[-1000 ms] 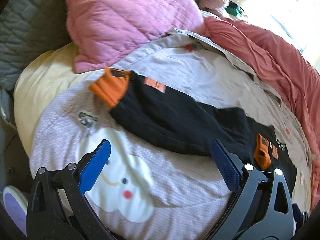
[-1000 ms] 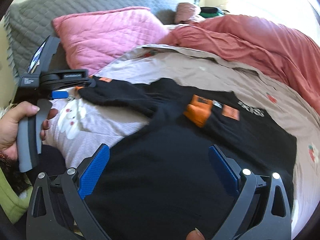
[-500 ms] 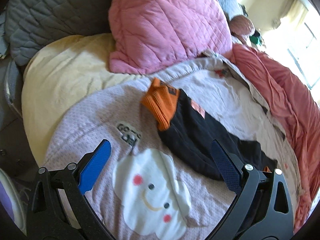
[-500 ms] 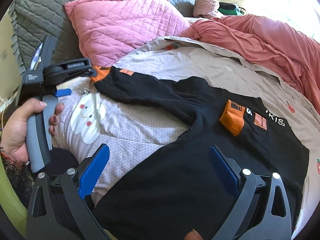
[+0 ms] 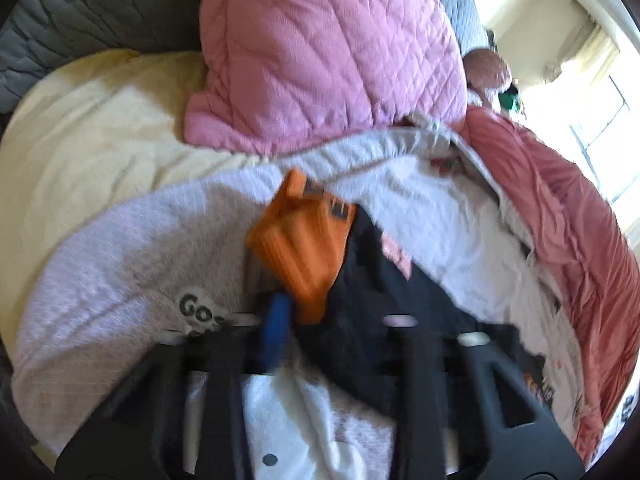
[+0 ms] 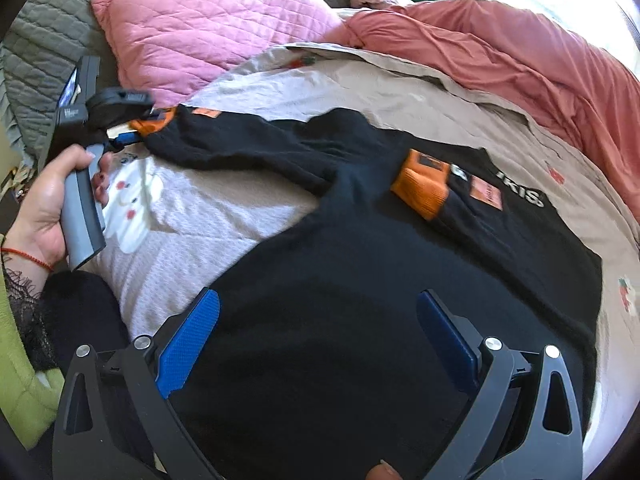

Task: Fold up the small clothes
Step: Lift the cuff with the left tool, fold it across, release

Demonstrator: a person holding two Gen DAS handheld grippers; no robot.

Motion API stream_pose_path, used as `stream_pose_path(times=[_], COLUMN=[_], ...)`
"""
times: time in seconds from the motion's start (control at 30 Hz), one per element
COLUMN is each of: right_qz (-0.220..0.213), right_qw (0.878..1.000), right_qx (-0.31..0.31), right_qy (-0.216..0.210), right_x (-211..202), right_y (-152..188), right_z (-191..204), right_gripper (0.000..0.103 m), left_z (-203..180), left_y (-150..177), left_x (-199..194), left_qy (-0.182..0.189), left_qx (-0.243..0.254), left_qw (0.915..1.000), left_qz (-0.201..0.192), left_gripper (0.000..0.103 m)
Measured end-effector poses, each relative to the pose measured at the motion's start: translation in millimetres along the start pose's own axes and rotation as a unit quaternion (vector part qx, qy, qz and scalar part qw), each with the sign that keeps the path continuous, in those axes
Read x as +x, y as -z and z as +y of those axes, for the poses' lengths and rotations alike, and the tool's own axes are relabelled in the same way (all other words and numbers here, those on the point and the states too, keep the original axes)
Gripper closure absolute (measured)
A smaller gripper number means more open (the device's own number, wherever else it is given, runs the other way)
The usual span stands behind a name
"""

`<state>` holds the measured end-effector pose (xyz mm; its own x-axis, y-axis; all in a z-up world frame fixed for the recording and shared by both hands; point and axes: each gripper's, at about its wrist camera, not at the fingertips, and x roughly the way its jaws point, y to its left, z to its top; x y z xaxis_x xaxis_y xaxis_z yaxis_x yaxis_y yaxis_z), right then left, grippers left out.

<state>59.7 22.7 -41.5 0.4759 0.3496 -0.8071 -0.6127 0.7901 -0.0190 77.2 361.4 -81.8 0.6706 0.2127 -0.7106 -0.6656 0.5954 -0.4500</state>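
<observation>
At the left gripper's tips: the orange cuff [image 5: 306, 248] of the black sweatshirt [image 6: 360, 280], its sleeve stretched out toward the pink pillow [image 5: 328, 52].
Change: half a second ago the left gripper [image 5: 316, 320] hung spread wide short of the cuff; now its fingers have drawn together at the cuff's near edge. The left view is smeared by motion, so it looks clenched on the cuff, though I cannot be sure the cloth is truly caught.
Meaning for the task: judged from this, the sleeve fold is starting; the other orange cuff [image 6: 424, 184] already lies folded in across the chest, ahead of the right gripper.
Right gripper: [image 6: 320, 336] released, fingers wide apart, hovering over the sweatshirt's lower body and holding nothing.
Left hand: [image 6: 44, 204] wrapped round the handle, off to the right gripper's left.
Surface: a bed, with a pale blanket carrying a smiling cloud print [image 6: 132, 200] under the sweatshirt.
Room: grey quilted headboard [image 6: 36, 52] beyond the pillow; a coral cover [image 6: 500, 60] bunched far right; bright window light behind.
</observation>
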Motion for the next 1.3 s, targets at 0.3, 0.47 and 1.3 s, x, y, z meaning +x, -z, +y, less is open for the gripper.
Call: stream_pose_path(times=[0.3, 0.47, 1.3], right_qz=[0.009, -0.005, -0.039], right_qw=[0.997, 0.995, 0.959], right_qx=[0.074, 0.092, 0.257], right_qy=[0.008, 0.027, 0.112], right_x=[-2.9, -18.7, -72.3], right_y=[5.8, 10.9, 58.8], right_z=[-43.3, -70.1, -206.0], right_gripper=[0.005, 0.005, 0.005], left_z=[-27.6, -66.3, -221.1], left_y=[2.0, 10.6, 176.4], left_x=[-33.2, -60.8, -65.5], left_qy=[0.063, 0.106, 0.202], left_qx=[0.058, 0.102, 0.299], left_qw=[0.9951, 0.9875, 0.9283], left_qz=[-0.048, -0.056, 0.09], left_gripper=[0.097, 0.099, 0.1])
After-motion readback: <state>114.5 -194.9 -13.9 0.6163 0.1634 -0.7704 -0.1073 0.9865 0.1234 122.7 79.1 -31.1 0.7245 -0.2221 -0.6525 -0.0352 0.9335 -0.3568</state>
